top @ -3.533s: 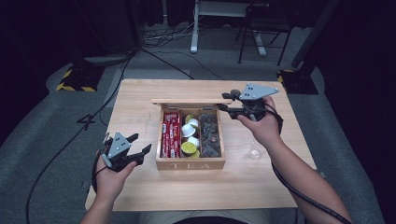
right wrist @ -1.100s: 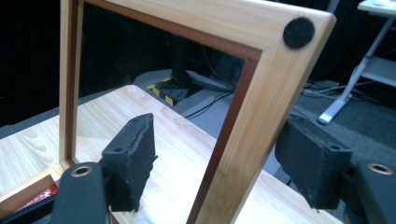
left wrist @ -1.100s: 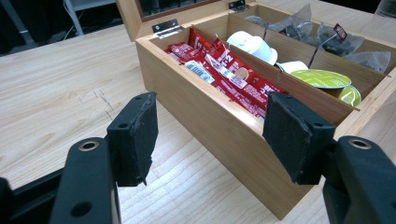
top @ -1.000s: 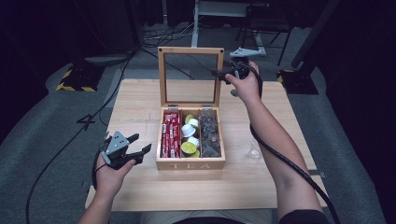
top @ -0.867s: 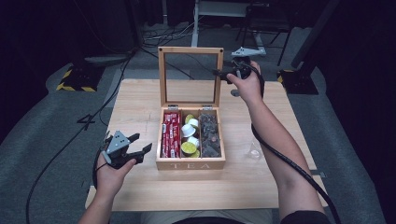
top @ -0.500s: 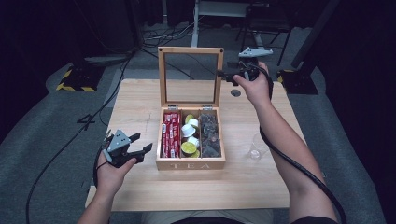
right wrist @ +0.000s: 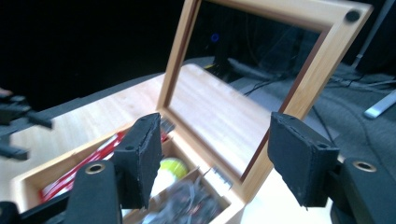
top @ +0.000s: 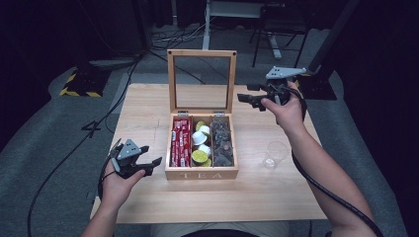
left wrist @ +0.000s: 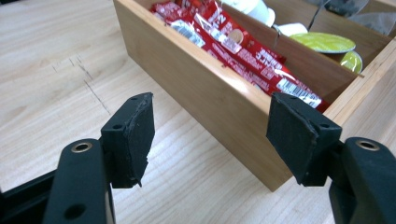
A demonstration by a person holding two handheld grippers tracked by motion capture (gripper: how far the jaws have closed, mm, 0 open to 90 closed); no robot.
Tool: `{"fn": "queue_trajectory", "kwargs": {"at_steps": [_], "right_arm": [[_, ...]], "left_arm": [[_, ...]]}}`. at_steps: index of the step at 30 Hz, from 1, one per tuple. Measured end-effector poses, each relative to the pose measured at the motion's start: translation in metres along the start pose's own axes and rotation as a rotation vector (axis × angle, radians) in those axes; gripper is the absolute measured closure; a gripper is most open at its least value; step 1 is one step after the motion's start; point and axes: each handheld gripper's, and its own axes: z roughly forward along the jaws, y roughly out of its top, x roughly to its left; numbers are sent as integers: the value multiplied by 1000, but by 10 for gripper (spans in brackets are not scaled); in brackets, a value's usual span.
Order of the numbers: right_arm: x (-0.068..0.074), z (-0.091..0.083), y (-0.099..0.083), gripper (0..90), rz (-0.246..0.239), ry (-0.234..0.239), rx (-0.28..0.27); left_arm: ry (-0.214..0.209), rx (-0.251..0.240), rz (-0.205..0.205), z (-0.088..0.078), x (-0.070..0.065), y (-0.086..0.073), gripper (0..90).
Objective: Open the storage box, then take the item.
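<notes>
Right claw [top: 245, 98] open, beside wooden tea box's [top: 201, 174] glass-paned lid [top: 201, 81]

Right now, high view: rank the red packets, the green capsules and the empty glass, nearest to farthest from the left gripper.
1. Red packets: left compartment of the tea box, closest to the left gripper.
2. Green capsules: middle compartment.
3. Empty glass: on the table right of the box, farthest.

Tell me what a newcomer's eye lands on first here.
The wooden tea box at the table's middle, its glass-paned lid standing upright. Inside: red packets in the left compartment, green and white capsules in the middle one, dark sachets on the right. The right tool hangs open beside the lid's right edge, the left tool open by the box's left front corner; a clear glass stands to the box's right.
</notes>
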Motion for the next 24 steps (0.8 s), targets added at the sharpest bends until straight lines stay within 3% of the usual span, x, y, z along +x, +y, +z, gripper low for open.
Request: {"fn": "queue_trajectory", "kwargs": {"at_steps": [6,13,17,24], "right_arm": [[17,-8,-19,369,-5,43,47],[31,-5,-38,372,-1,69,91],[40,2,-49,382,-1,77,131],[55,21,-69,421,17,89,215]], "left_arm": [[-10,23,-1,3,-2,-1,328],[-15,41,-9,4,-1,-3,326],[-13,54,-11,6,0,-5,322],[-9,120,-31,16,7,-12,316]]}}
